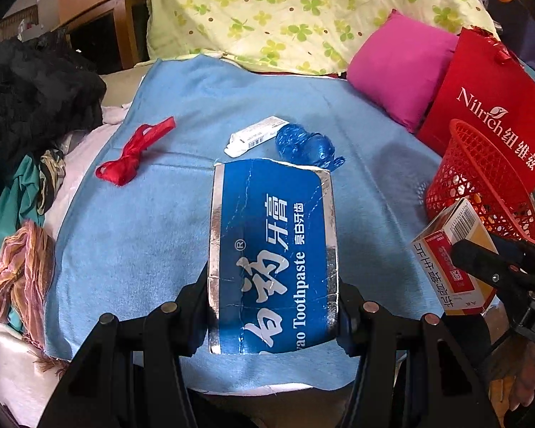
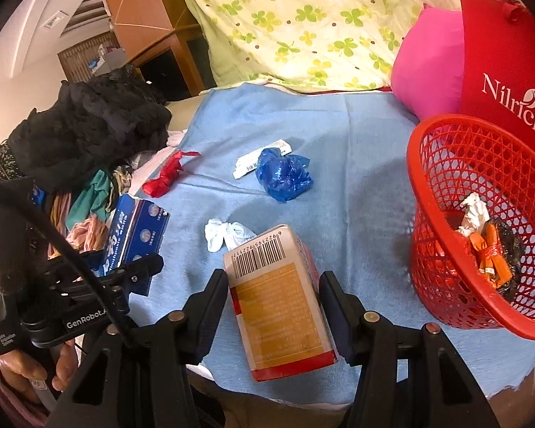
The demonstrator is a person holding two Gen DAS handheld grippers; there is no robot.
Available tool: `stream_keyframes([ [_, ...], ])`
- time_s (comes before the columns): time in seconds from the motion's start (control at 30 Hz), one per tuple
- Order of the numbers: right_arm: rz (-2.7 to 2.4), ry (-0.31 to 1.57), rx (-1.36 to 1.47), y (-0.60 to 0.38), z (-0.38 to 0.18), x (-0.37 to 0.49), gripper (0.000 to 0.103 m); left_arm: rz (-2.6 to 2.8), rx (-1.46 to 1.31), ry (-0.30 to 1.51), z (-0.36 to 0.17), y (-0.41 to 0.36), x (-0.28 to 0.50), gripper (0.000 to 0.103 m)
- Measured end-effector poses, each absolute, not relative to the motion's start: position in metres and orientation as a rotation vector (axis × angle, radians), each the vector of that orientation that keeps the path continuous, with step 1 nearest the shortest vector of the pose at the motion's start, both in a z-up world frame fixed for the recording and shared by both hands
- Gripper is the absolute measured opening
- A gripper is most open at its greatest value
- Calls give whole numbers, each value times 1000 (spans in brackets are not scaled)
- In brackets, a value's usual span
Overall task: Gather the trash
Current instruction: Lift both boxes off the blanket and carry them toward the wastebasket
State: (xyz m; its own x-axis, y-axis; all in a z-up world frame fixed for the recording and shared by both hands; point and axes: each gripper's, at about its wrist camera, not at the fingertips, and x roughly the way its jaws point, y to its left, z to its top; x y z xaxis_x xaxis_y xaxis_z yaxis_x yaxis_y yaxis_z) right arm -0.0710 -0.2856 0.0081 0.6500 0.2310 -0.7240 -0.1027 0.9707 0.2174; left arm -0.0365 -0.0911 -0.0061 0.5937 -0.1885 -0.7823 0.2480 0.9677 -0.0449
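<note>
- The torn blue and silver cardboard toothpaste box (image 1: 273,260) looked light and easy to squash, so a soft squeeze on its two long sides seemed best. It was creased, ripped at the far end, and had white letters on it.
- The left gripper (image 1: 273,315) had its fingers closed on the near end of that box, above the light blue towel (image 1: 125,242).
- The small white, red and orange cardboard medicine box (image 2: 280,306) looked light but stiffer, with a barcode on top. Its flat sides looked like good places to hold.
- The right gripper (image 2: 274,306) was pinching this box between its fingers, just left of the red plastic mesh basket (image 2: 442,285).
- The basket already held some paper and wrappers.
- A crumpled blue plastic bag (image 2: 283,174), a small white tube box (image 1: 255,135), a red ribbon (image 1: 133,153) and a white crumpled tissue (image 2: 224,233) lay on the towel, farther away.
</note>
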Motion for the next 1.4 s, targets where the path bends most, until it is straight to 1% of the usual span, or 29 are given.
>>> stream_keyframes([
  [1.0, 189, 729, 227, -318, 44, -94, 56, -285, 138, 844, 26, -122, -54, 58],
  [1.4, 151, 633, 268, -353, 71, -116, 56, -344, 198, 784, 53, -164, -61, 58],
])
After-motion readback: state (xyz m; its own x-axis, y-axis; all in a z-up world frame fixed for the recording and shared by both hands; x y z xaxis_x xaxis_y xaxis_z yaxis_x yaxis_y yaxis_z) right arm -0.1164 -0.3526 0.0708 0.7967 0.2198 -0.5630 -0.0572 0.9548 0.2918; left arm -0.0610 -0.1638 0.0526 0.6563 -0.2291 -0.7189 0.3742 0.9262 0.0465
